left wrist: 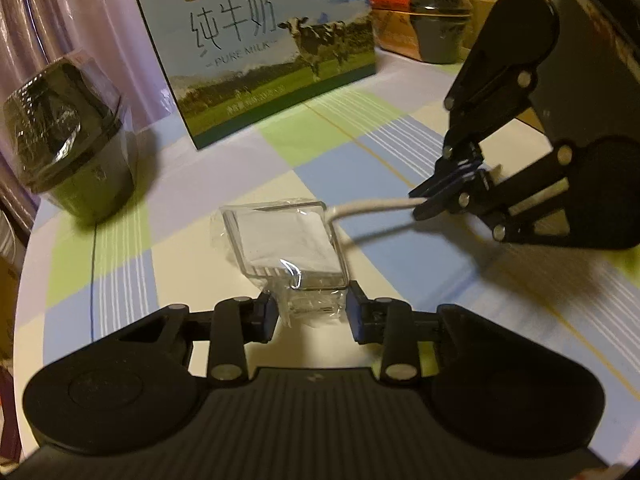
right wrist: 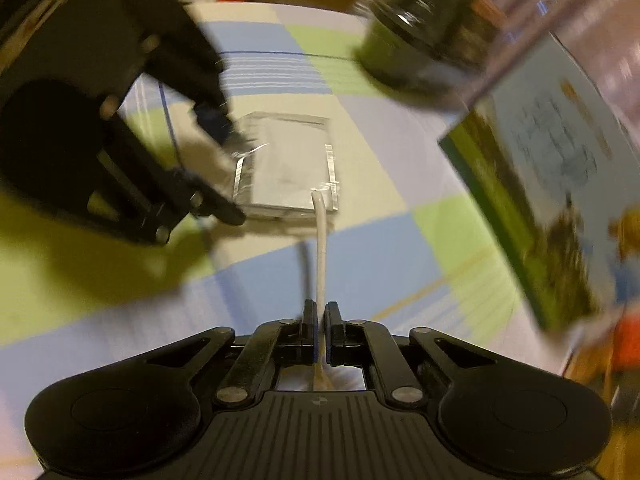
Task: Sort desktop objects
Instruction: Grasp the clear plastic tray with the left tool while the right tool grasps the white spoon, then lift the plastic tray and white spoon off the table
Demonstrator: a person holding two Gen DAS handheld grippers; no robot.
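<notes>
A clear plastic case (left wrist: 286,242) with a white pad inside lies on the checked tablecloth (left wrist: 200,184); it also shows in the right wrist view (right wrist: 288,168). My left gripper (left wrist: 312,314) has its blue pads on either side of the case's near end, shut on it. A white cable (left wrist: 372,205) runs from the case's right corner. My right gripper (left wrist: 426,200) is shut on that cable; in the right wrist view the cable (right wrist: 320,256) passes between its closed fingertips (right wrist: 321,320). The left gripper (right wrist: 236,178) shows at the case's left end.
A milk carton box (left wrist: 260,52) stands at the back centre. A black wrapped pot (left wrist: 72,136) sits at the left and another (left wrist: 436,12) on an orange box at the back right. The table's edge runs along the left.
</notes>
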